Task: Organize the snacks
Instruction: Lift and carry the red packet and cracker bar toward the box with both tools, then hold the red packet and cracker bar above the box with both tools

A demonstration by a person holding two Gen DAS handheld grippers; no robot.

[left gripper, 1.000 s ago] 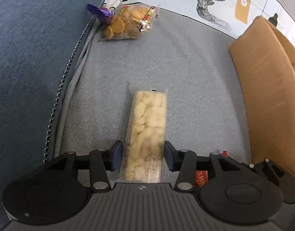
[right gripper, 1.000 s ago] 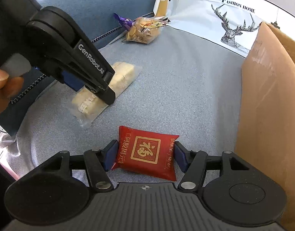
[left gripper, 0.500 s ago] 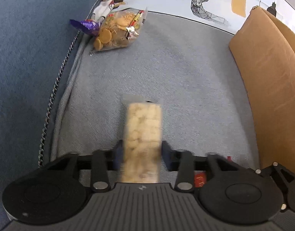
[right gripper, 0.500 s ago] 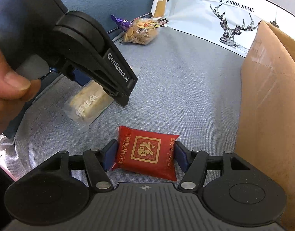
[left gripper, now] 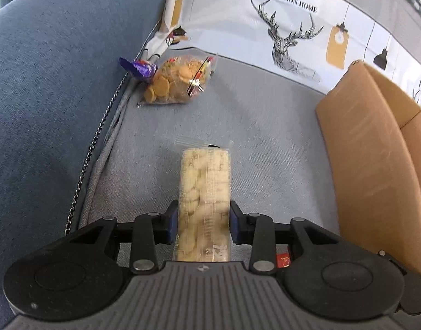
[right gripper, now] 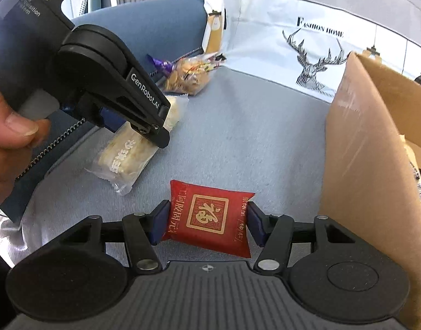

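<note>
My left gripper (left gripper: 202,224) is shut on a long clear pack of pale biscuits (left gripper: 205,198) and holds it above the grey sofa seat (left gripper: 265,137); the pack also shows in the right wrist view (right gripper: 128,154). My right gripper (right gripper: 205,222) is shut on a red square packet with gold print (right gripper: 207,217), just above the seat. A clear bag of round cookies (left gripper: 177,82) lies far left by the sofa arm, also seen in the right wrist view (right gripper: 188,77). An open cardboard box (left gripper: 375,151) stands at the right.
A purple-wrapped sweet (left gripper: 140,67) lies beside the cookie bag. A white deer-print cushion (left gripper: 292,27) leans along the back. The blue sofa arm (left gripper: 45,96) with a zip rises on the left. The box wall (right gripper: 361,165) stands close to the right of my right gripper.
My left gripper has closed on the biscuit pack and lifted it off the seat. My right gripper has risen a little with the red packet still in it.
</note>
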